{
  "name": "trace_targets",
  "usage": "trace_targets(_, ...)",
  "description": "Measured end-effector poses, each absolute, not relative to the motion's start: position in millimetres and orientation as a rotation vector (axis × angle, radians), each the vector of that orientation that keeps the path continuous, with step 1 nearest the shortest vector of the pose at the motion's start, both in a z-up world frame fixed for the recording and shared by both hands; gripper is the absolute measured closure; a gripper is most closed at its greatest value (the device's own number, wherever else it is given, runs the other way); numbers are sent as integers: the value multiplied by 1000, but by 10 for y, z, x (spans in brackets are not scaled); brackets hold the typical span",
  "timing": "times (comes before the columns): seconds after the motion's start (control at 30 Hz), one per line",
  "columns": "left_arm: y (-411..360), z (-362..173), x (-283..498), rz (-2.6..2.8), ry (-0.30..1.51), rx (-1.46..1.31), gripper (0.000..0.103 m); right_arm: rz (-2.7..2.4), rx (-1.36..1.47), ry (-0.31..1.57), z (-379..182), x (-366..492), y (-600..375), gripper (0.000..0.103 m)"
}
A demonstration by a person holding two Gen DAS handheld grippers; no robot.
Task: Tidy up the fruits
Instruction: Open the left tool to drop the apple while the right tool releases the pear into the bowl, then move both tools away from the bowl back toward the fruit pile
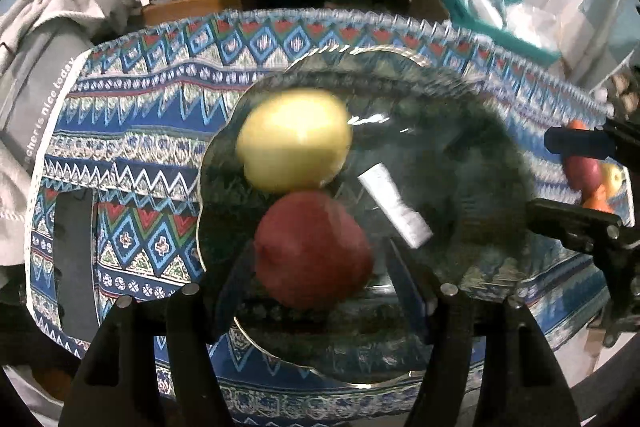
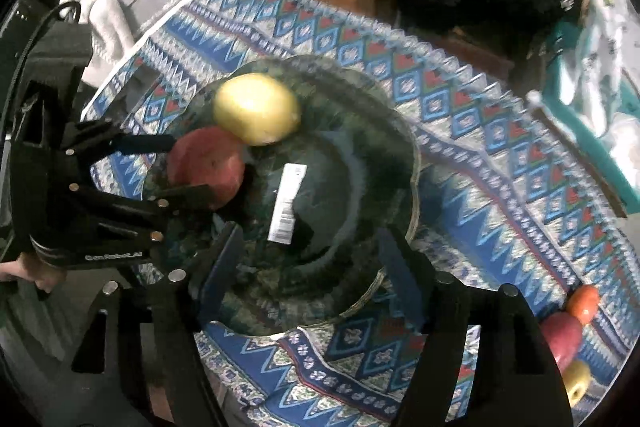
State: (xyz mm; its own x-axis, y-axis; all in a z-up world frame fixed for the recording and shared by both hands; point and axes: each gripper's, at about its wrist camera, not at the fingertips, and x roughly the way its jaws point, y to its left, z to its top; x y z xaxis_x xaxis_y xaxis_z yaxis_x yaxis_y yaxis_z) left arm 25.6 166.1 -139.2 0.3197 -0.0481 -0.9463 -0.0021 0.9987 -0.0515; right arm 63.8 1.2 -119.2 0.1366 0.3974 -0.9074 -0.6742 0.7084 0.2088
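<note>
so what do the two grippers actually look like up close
Both are matte black with angular linkage arms joined by silver round pins. The left gripper has dark blue finger pads, white "GenRobot.AI" lettering on its body and a black cable looping off its top. The right gripper has the same blue pads and black struts. A bare hand shows; no sleeve is visible.

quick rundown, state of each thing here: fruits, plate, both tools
yellow apple: on the plate, touching the red apple
red apple: on the plate, between the left tool's fingers
glass plate: on the cloth, sticker inside
left tool: around the red apple, grip unclear
right tool: open, empty
three fruits: off the plate
</note>
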Motion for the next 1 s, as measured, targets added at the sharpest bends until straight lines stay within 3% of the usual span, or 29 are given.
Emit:
trace_targets(0.17, 1558, -1112, 258, -2, 1162, -30, 23, 780, -261, 1055, -827, 548, -140, 26)
trace_targets(0.23, 1540, -1020, 255, 3, 1138, -26, 23, 784, -279, 987, -687, 481, -185, 21)
trace_targets(1.0, 873, -247, -56, -68, 908, 64, 21, 655, -286, 656, 174, -147, -1074, 21)
